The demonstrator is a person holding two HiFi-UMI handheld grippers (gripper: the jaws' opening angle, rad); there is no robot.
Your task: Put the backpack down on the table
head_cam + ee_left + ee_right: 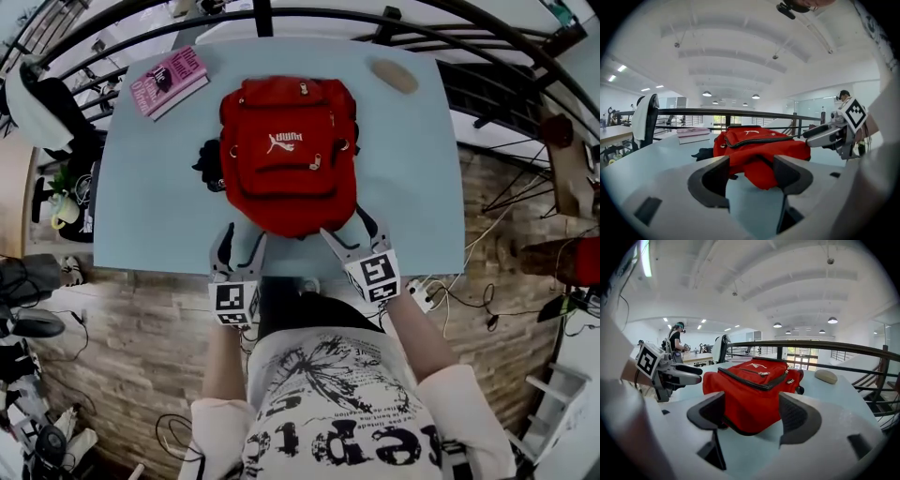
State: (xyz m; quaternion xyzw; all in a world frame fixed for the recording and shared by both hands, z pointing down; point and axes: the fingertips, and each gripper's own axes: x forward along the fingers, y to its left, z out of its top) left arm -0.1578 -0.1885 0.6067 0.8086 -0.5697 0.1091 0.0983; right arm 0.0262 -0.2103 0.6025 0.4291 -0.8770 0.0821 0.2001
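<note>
Two grippers, both with fingers (711,180) spread wide and pinching nothing. Looking along my left gripper (751,172), the near lip of the red backpack (761,150) shows in the gap between the fingers, yet the pads stand off to either side of it and do not press. My right gripper (752,417) reads the same: red fabric framed in the gap, pads apart from it. From the head view both sit at the near edge of the tabletop (412,187), one at each near corner of the backpack. It lies flat, front pocket and white logo up, about the middle of the tabletop.

I judge the putting-down done and the let-go made; the step in hand is getting clear. The next move calls for drawing both grippers straight back toward me, fingers kept wide so no fabric or zip pull catches.

Farther out lie a pink book (171,81) at the far left corner and a beige oval thing (394,75) at the far right, both well apart from the backpack. Something black (208,164) pokes out at the backpack's left side; strap or separate item, I cannot tell. The shoulder straps are hidden underneath, and whether a fingertip brushes the fabric is too close to call.
</note>
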